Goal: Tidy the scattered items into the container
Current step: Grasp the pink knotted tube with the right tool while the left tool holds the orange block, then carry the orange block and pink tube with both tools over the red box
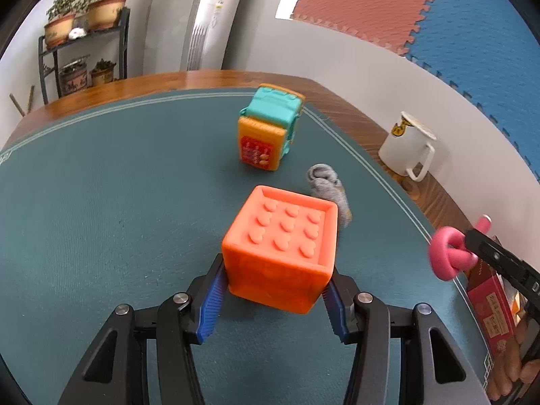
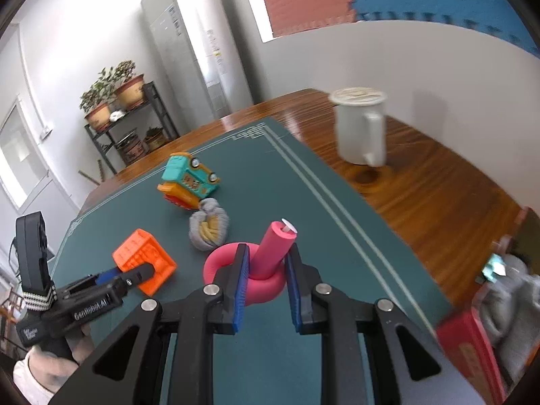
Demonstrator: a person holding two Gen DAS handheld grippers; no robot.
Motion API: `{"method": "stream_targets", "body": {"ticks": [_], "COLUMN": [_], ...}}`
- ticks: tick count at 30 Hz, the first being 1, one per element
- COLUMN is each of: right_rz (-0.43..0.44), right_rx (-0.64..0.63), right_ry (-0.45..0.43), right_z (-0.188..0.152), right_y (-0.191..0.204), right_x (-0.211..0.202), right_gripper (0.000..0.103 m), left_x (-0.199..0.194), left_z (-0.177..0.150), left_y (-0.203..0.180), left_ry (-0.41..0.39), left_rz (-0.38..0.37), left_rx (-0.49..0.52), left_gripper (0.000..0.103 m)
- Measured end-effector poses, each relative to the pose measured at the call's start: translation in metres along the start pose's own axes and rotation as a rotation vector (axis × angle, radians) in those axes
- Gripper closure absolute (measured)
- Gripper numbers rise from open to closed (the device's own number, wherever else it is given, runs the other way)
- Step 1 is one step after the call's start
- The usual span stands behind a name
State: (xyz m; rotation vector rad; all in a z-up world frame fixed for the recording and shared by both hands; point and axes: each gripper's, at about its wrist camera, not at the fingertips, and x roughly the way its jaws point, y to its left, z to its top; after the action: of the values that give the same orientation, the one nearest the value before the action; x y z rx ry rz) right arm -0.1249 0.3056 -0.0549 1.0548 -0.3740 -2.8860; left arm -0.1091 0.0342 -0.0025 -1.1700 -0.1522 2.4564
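Observation:
An orange rubber cube (image 1: 280,249) with raised hearts on top sits between the blue pads of my left gripper (image 1: 275,281), which is shut on it just over the green mat. My right gripper (image 2: 268,263) is shut on a pink knotted foam tube (image 2: 260,270), one end sticking up between the pads. The left wrist view shows that pink knot (image 1: 450,253) blurred at the right, near the red box (image 1: 489,307). A teal and orange toy bus (image 1: 266,131) lies on its side farther back. A rolled grey sock (image 1: 329,190) rests just behind the cube.
A white mug (image 2: 362,128) stands on the bare wooden table (image 2: 438,202) right of the green mat (image 2: 270,175). The red box (image 2: 472,354) holds grey cloth at the lower right. A hand holds the left gripper (image 2: 130,271). A plant shelf (image 2: 128,128) stands beyond the table.

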Motion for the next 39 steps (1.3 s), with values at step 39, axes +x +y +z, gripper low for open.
{"method": "stream_targets", "body": {"ticks": [39], "right_rz": [-0.442], "right_rx": [0.333], "right_ry": [-0.263], "right_z": [-0.081], "right_y": [-0.236], "right_x": [-0.219], "right_gripper": [0.08], "left_x": [-0.048], "left_z": [-0.049], "left_y": [-0.265], "left_ry": [0.019], "left_rz": [-0.284], "left_rx": [0.345], "left_gripper": [0.049]}}
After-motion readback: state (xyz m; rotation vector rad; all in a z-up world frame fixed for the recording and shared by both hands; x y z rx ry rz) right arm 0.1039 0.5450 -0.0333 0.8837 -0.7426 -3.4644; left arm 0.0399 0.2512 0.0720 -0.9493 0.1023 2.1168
